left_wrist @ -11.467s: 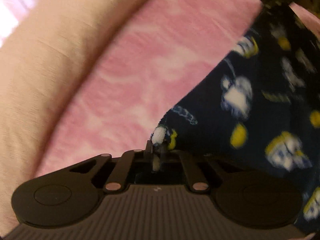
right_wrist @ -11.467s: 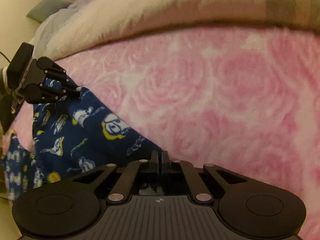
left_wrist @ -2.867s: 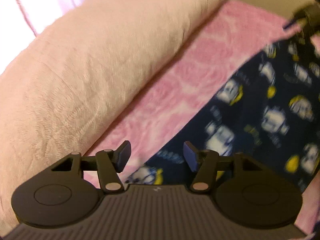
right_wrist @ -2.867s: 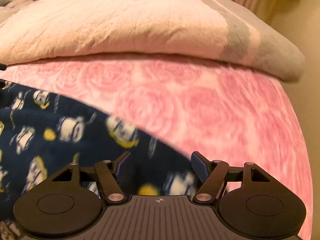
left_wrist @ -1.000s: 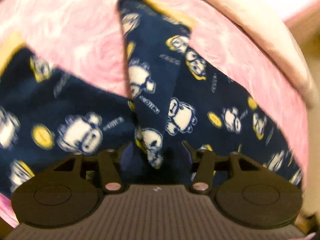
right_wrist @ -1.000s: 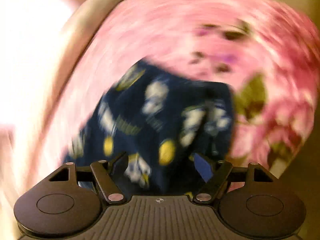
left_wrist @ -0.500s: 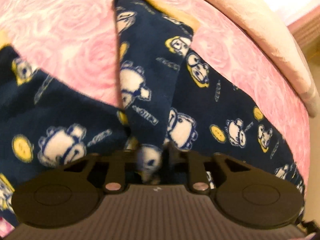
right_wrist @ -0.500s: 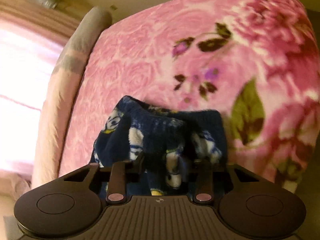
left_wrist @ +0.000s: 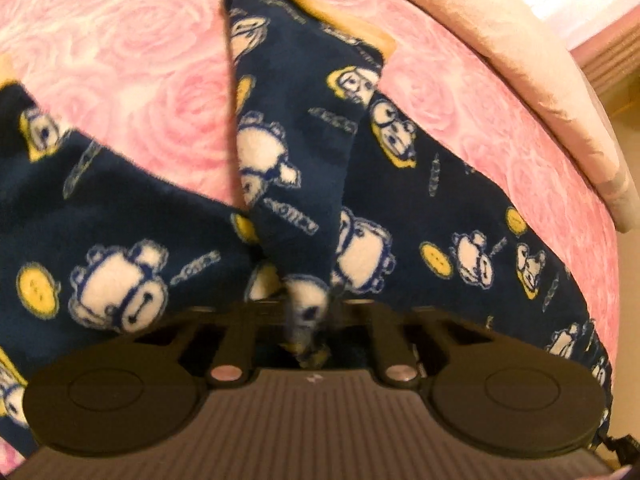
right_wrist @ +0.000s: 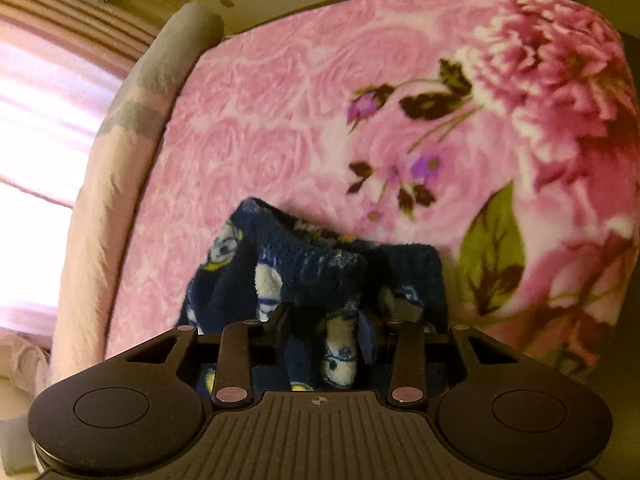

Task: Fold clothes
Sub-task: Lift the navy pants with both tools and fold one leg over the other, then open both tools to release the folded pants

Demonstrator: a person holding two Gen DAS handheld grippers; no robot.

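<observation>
Navy fleece pants (left_wrist: 420, 216) with white monkey faces and yellow dots lie on the pink rose blanket (left_wrist: 132, 52). One leg with a tan cuff (left_wrist: 296, 92) is folded up over the rest. My left gripper (left_wrist: 310, 312) is shut on a pinch of this fabric at the crotch fold. In the right wrist view my right gripper (right_wrist: 324, 330) is shut on a bunched end of the same pants (right_wrist: 316, 264), which rises in a heap in front of the fingers.
A long cream pillow (left_wrist: 520, 52) lies along the far edge of the bed; it also shows in the right wrist view (right_wrist: 120, 152). The blanket has a large flower print (right_wrist: 560, 92) toward the right. A bright window (right_wrist: 36, 132) is at left.
Both grippers went from open over the pants to shut on the fabric. Since half a second ago they hold nearly still, with the fabric lifted slightly.
</observation>
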